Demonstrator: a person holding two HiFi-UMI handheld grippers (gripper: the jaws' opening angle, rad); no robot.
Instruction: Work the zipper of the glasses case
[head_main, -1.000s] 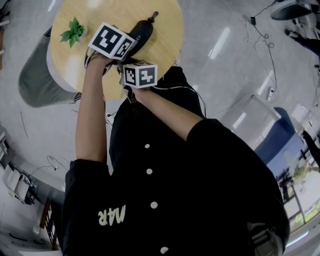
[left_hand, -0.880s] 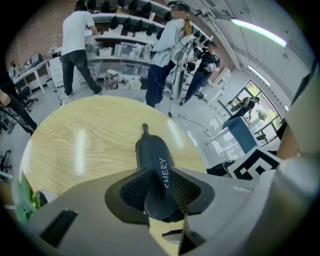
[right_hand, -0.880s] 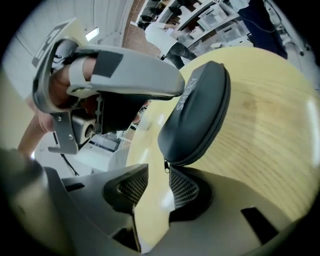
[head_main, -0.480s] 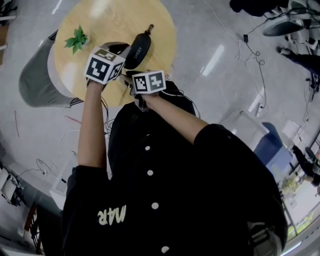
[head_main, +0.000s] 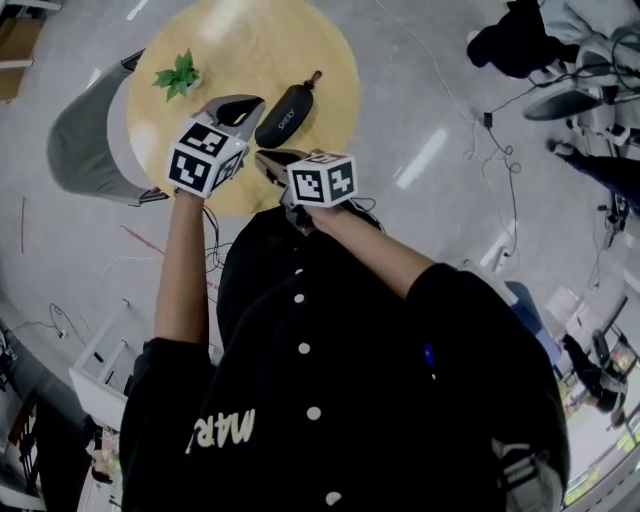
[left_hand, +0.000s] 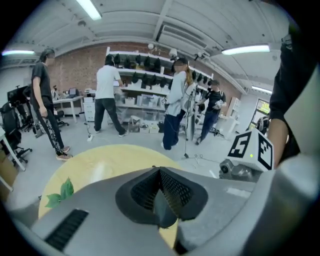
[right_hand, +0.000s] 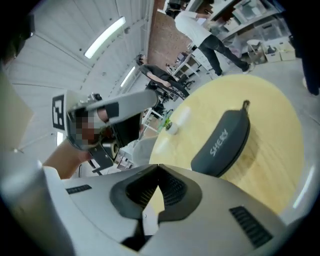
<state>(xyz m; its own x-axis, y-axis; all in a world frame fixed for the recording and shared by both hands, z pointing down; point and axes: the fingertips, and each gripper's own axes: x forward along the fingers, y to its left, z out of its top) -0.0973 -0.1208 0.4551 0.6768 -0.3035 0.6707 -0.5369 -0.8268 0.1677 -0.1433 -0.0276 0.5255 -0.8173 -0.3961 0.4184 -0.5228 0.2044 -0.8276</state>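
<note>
Shows the glasses case (head_main: 286, 113) flat on the round tabletop (head_main: 230, 40), right of centre, with the zipper pull (head_main: 316, 76) at its far end. Probably light, stiff-shelled and apt to slide: pin the body, pinch the pull. Holds left gripper (head_main: 256, 101) and right gripper (head_main: 259, 155) fingers closed on nothing, near the case. Leaves bare wood all around it, the potted plant (head_main: 178, 75) well to the left.

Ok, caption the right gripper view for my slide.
Right claw shut and empty, held clear of the closed glasses case lying on the round wooden table.
</note>
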